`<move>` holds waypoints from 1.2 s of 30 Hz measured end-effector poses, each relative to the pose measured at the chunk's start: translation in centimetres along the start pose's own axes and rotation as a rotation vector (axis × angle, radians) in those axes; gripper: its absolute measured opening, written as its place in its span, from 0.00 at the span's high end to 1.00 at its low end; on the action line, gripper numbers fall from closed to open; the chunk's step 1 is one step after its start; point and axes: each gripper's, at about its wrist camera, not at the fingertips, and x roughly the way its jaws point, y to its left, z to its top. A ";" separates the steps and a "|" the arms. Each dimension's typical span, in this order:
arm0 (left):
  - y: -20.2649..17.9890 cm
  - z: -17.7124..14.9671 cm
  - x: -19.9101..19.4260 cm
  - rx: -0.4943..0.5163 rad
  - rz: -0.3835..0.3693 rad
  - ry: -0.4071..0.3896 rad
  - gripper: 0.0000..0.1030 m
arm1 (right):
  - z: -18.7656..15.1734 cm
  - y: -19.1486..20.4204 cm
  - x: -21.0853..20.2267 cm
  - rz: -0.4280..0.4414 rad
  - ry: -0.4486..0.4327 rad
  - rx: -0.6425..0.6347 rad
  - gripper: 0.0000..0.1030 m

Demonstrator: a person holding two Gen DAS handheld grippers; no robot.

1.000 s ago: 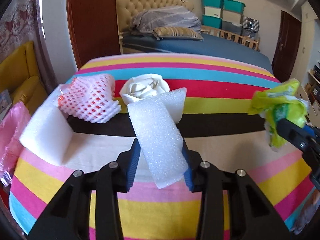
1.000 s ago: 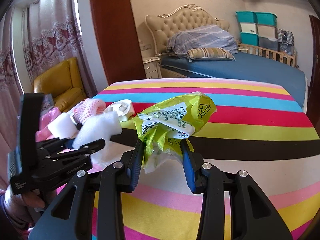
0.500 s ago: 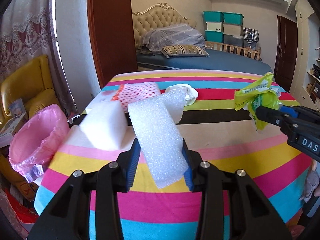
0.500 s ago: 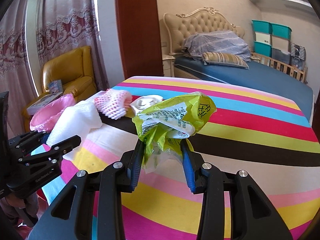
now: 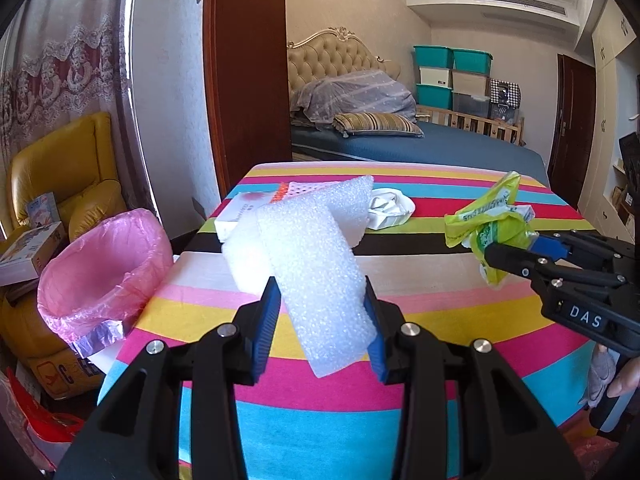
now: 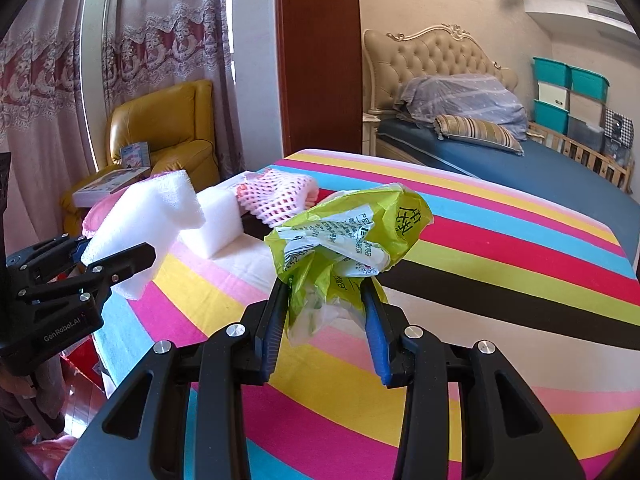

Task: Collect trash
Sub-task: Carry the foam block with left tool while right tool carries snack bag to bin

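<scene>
My left gripper is shut on a strip of white foam wrap and holds it above the striped table. It also shows in the right wrist view. My right gripper is shut on a crumpled green plastic bag, which also shows in the left wrist view. On the table lie a white foam block, a pink foam net, a crumpled white wrapper and a flat white box. A bin with a pink liner stands left of the table.
A yellow armchair with boxes on it stands behind the bin. A bed lies beyond the table's far edge. A dark wooden panel rises at the table's far left. Red bags lie on the floor at the left.
Both grippers have pulled back and swung left with their loads still held. The pink-lined bin has come further into the left wrist view. The table items look farther away.
</scene>
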 end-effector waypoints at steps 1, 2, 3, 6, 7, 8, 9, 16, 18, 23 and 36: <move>0.3 -0.1 -0.1 -0.003 0.005 -0.002 0.63 | 0.2 0.3 0.2 0.002 0.002 -0.004 0.63; 0.6 -0.2 -0.2 -0.007 0.007 -0.002 0.63 | 0.4 0.6 0.3 0.001 0.002 -0.011 0.63; 0.9 -0.4 -0.4 -0.011 0.010 -0.003 0.63 | 0.6 0.9 0.3 0.003 -0.001 -0.019 0.63; 2.1 -0.9 -1.2 -0.023 0.026 -0.009 0.63 | 1.0 2.1 0.4 0.020 -0.007 -0.050 0.63; 2.6 -1.1 -1.4 -0.029 0.033 -0.011 0.63 | 1.0 2.4 0.5 0.022 -0.006 -0.059 0.63; 3.0 -1.3 -1.6 -0.036 0.037 -0.012 0.63 | 1.1 2.8 0.6 0.025 -0.007 -0.070 0.63; 3.5 -1.5 -1.8 -0.044 0.041 -0.013 0.63 | 1.2 3.3 0.6 0.032 -0.007 -0.080 0.63; 6.2 -2.9 -3.3 -0.072 0.071 -0.018 0.63 | 2.0 5.7 1.6 0.071 -0.003 -0.133 0.63; 7.2 -3.3 -3.6 -0.093 0.084 -0.013 0.63 | 2.4 6.5 1.9 0.089 -0.004 -0.149 0.63; 8.9 -4.0 -4.3 -0.119 0.121 -0.003 0.63 | 3.3 8.6 2.6 0.129 -0.008 -0.195 0.63; 12.9 -4.2 -5.9 -0.144 0.246 0.008 0.63 | 5.9 14.1 5.0 0.255 -0.008 -0.264 0.63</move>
